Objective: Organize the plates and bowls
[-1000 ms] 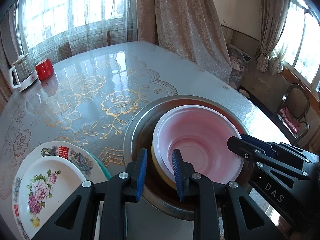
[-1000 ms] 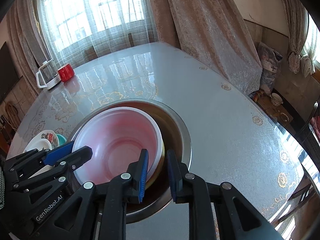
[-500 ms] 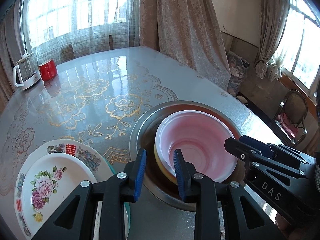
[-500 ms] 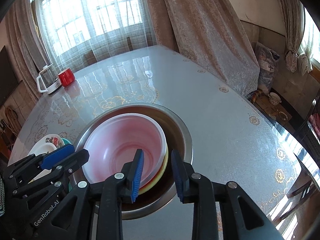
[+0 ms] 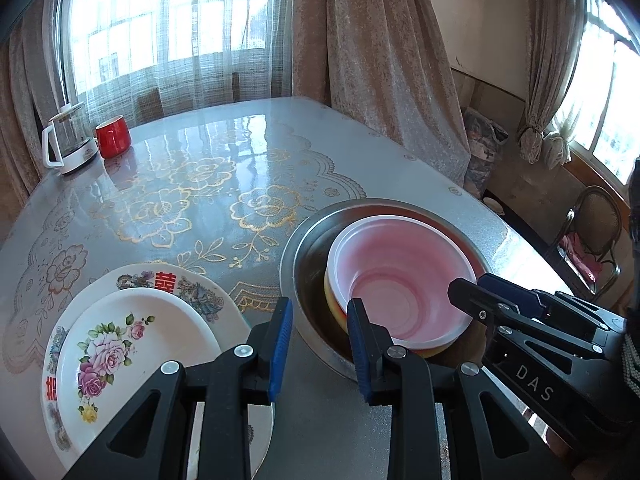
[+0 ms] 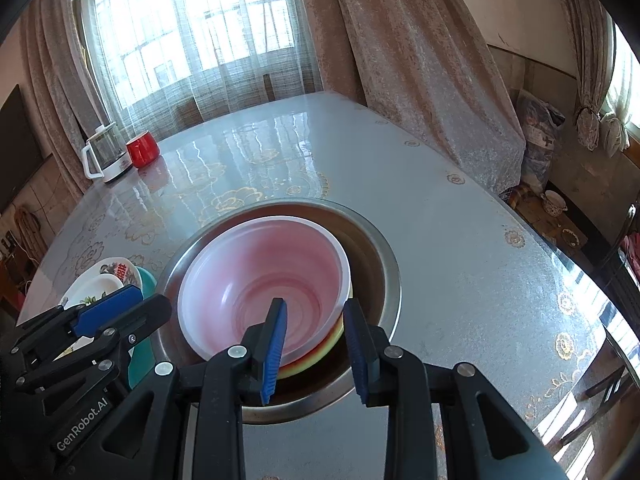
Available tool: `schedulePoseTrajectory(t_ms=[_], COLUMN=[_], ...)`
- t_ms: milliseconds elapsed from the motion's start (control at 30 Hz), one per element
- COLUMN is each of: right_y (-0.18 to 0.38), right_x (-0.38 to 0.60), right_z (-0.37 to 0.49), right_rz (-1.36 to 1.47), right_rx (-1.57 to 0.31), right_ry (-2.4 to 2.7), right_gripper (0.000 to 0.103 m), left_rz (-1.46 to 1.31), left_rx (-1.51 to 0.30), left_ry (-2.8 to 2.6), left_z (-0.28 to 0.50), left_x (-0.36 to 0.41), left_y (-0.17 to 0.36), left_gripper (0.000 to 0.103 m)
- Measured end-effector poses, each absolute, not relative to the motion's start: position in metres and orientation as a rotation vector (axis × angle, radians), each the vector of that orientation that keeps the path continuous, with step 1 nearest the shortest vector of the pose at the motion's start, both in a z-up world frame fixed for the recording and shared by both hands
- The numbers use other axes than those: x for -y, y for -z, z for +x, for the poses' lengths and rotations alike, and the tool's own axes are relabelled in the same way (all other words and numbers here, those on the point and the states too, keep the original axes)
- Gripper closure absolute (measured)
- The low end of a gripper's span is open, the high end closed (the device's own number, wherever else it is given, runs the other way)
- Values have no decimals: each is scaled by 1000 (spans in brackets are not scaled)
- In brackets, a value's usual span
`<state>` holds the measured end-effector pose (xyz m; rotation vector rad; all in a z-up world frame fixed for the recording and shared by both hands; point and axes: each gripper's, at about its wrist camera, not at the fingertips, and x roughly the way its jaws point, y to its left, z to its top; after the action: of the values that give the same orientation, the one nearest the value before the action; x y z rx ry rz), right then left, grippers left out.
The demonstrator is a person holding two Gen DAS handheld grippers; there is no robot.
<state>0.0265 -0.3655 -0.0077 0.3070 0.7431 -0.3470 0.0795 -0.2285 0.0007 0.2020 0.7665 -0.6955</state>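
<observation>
A pink bowl (image 5: 400, 276) sits nested on a yellow bowl (image 5: 334, 300) inside a large steel basin (image 5: 304, 232). The same pink bowl (image 6: 264, 276) and basin (image 6: 384, 264) show in the right wrist view. A stack of floral plates (image 5: 132, 320) lies left of the basin, over a teal plate (image 6: 146, 284). My left gripper (image 5: 320, 336) is open and empty, above the basin's near-left rim. My right gripper (image 6: 316, 340) is open and empty, its jaws either side of the pink bowl's near rim but above it.
A glass kettle (image 5: 70, 140) and a red mug (image 5: 114, 136) stand at the table's far left. The table (image 5: 208, 184) has a glossy floral cover. Curtains and windows lie behind. A chair (image 5: 592, 232) stands off the right edge.
Both grippers have pulled back and up from the bowls and opened wider. The pink bowl stays in the basin.
</observation>
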Motion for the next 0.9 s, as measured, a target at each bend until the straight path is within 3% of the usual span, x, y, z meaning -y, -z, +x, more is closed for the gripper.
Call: schedulePoseTrajectory(t_ms=[500,900], right_y=[4,15], right_x=[376,409], right_z=[11,9], right_rz=[360,505], right_rx=[-719,-714], right_ry=[375,393], right_gripper=[72,68], left_rz=[175,99], left_rx=[-798,-898], left_ry=[693,712], left_z=[78,134], left_x=[210,220], left_y=[6,2], left_gripper=[74,69])
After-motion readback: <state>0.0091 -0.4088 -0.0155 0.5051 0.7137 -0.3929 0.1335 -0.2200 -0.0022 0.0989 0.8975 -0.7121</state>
